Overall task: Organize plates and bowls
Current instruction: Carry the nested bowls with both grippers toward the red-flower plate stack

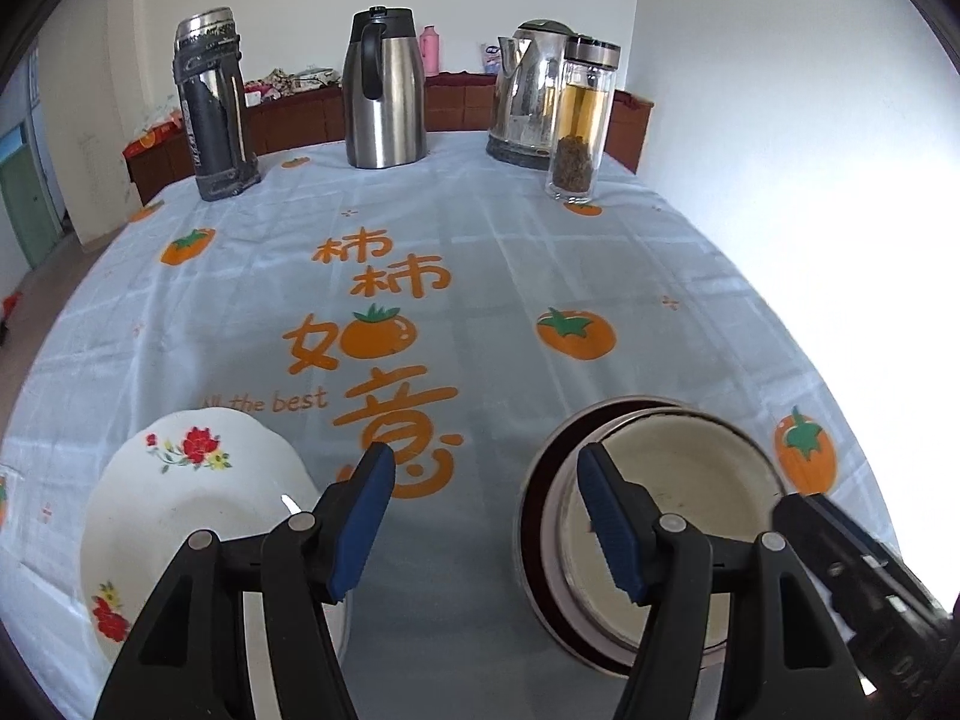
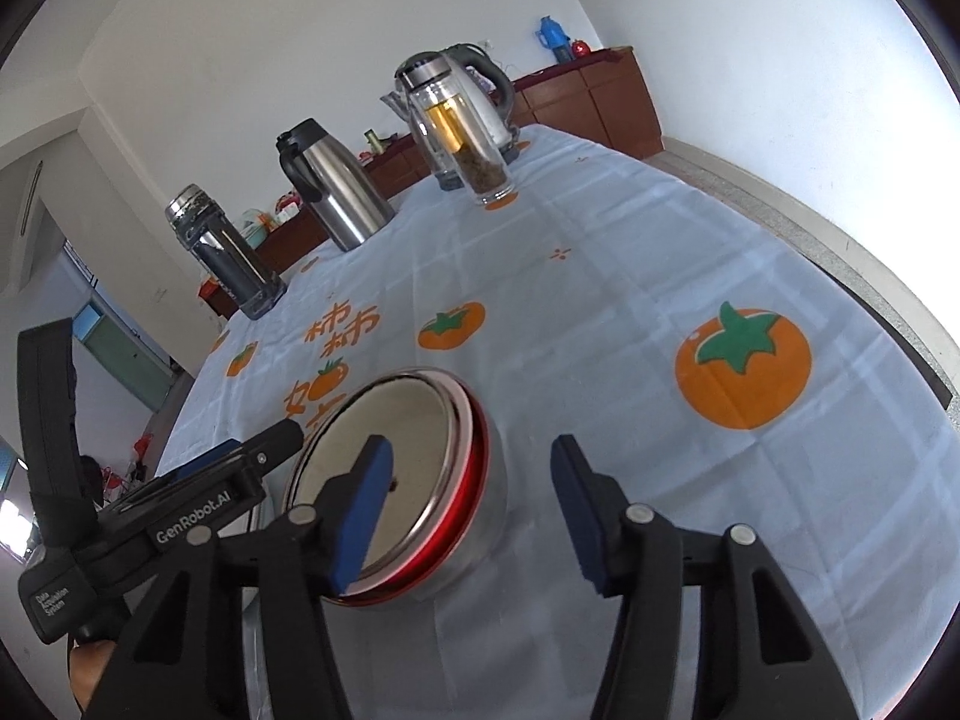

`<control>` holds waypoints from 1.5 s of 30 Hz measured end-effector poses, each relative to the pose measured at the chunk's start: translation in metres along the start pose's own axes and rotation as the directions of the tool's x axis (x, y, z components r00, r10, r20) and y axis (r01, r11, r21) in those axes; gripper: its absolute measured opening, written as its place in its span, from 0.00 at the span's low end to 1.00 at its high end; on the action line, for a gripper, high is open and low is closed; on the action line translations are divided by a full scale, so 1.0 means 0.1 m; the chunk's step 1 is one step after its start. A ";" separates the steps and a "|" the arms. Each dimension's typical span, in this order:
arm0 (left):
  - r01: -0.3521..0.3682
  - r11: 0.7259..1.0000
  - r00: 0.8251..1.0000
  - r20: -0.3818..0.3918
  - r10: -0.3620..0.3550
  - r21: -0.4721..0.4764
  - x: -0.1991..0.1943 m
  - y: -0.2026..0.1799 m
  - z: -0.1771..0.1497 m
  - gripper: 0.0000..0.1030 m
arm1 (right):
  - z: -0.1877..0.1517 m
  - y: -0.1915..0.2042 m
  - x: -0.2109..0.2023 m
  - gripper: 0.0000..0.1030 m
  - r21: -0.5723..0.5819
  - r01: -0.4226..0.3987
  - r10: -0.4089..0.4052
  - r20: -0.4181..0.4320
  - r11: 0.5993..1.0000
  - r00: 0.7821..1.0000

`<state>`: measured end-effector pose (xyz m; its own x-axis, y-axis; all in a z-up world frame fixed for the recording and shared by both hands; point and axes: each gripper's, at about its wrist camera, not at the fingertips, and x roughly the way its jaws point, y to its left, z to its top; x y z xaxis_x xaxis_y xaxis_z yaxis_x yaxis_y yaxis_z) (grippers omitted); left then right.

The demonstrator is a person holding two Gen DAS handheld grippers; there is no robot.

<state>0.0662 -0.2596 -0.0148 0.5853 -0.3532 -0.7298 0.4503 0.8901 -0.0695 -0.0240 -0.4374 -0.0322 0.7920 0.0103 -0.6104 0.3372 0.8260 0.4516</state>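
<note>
White walls close in behind the table, whose pale blue cloth is printed with orange persimmons. Along its far edge I count four vessels: a dark flask at left, a steel jug, a kettle and a glass tea bottle at right. Near me lie two dishes. One flowered white plate sits near left, and one steel bowl with a red band sits to the right of it. My left tongs are wide apart, holding nothing, between plate and bowl. My right tongs are wide apart too, empty, above the bowl.
</note>
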 end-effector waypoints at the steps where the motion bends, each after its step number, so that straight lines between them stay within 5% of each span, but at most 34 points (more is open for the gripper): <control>1: 0.012 1.000 1.000 0.001 -0.012 -0.006 0.00 -0.01 -0.01 0.64 | 0.00 0.00 0.01 0.53 0.000 0.003 -0.003 -0.003 1.000 1.000; 12: 0.050 0.999 0.998 -0.037 -0.049 0.019 0.17 -0.11 -0.09 0.62 | -0.07 0.00 0.19 0.40 0.025 -0.031 0.033 -0.056 0.999 0.998; 23: 0.086 0.996 0.990 -0.110 -0.087 -0.015 0.39 -0.12 -0.17 0.30 | -0.09 -0.04 0.28 0.40 0.080 -0.032 0.039 -0.087 0.996 0.995; 45: 0.064 0.998 0.995 -0.070 -0.064 -0.010 0.21 -0.13 -0.19 0.29 | -0.18 -0.02 0.22 0.33 0.133 -0.004 0.015 -0.082 0.991 0.996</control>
<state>0.0600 -0.2735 -0.0422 0.5064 -0.3884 -0.7699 0.4795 0.8689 -0.1229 -0.0166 -0.4286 -0.0587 0.7524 0.0690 -0.6551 0.3990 0.7435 0.5366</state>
